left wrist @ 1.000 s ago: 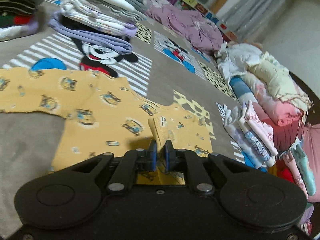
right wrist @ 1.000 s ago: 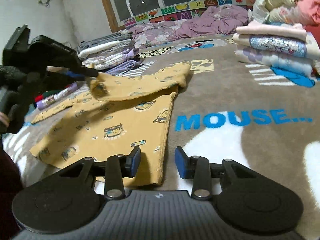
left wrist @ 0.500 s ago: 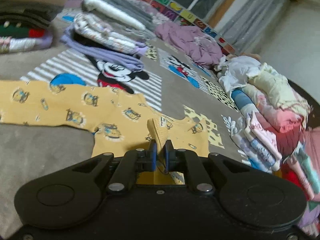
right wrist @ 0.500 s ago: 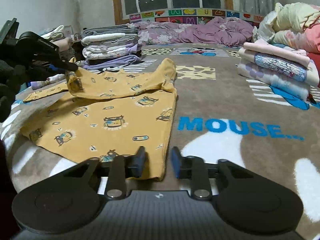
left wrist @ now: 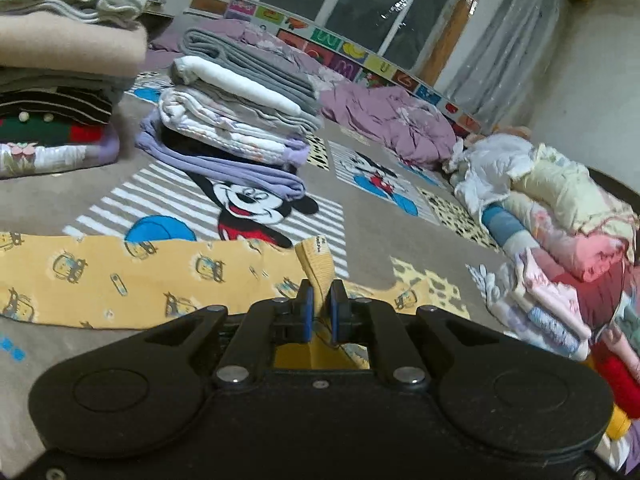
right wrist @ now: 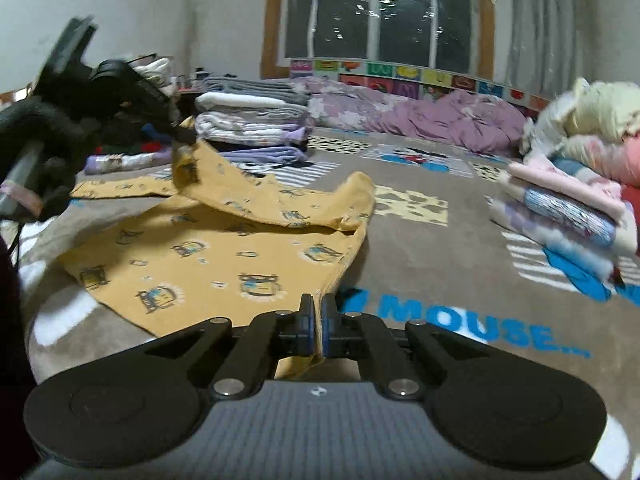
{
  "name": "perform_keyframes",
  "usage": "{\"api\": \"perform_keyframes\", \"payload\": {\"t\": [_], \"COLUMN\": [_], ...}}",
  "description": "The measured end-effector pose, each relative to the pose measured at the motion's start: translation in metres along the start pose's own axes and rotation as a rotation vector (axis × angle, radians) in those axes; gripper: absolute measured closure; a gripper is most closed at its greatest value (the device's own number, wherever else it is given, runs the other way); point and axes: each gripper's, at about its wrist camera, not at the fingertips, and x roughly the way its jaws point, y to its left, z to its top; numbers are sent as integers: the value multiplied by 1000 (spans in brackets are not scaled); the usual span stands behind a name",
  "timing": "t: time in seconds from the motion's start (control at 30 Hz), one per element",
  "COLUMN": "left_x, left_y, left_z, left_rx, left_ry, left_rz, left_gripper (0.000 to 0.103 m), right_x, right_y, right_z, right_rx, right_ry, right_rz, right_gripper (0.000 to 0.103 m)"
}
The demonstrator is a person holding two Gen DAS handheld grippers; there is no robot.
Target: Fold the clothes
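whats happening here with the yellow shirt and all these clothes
A person is folding a yellow printed shirt spread on a cartoon-mouse carpet, using a pair of hand-held tongs in each hand. The left tongs are shut on the shirt's collar end and hold it lifted above the rest of the fabric. The right tongs are shut on the near hem edge. Stacks of folded clothes sit around the carpet, with a purple quilt bunched by the window.

Right tongs [right wrist: 317, 322] pinch yellow shirt [right wrist: 208, 256] hem; left tongs [right wrist: 182, 136] lift shoulder.
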Motion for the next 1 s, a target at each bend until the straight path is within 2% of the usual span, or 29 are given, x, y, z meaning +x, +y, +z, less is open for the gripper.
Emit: {"api": "perform_keyframes", "payload": {"t": [0.2,0.53,0.77,1.0], "left_x": [2,5,11,14], "left_y": [13,13,19,25], "left_z": [7,12,13,13], "left_rx": [-17,1,6,5], "left_ry": [8,0,11,18], "left_rz": [-9,-35,-6,29], "left_gripper": [96,96,96,97], "right_x": [12,23,34,29], "right_y": [26,51,62,60], "right_z": [1,5,3,0], "right_rx": [-94,-148,-194,-205], "right_ry": [35,49,110,109], "right_rz": [31,57,57,80], "right_gripper": [97,97,97,96]}}
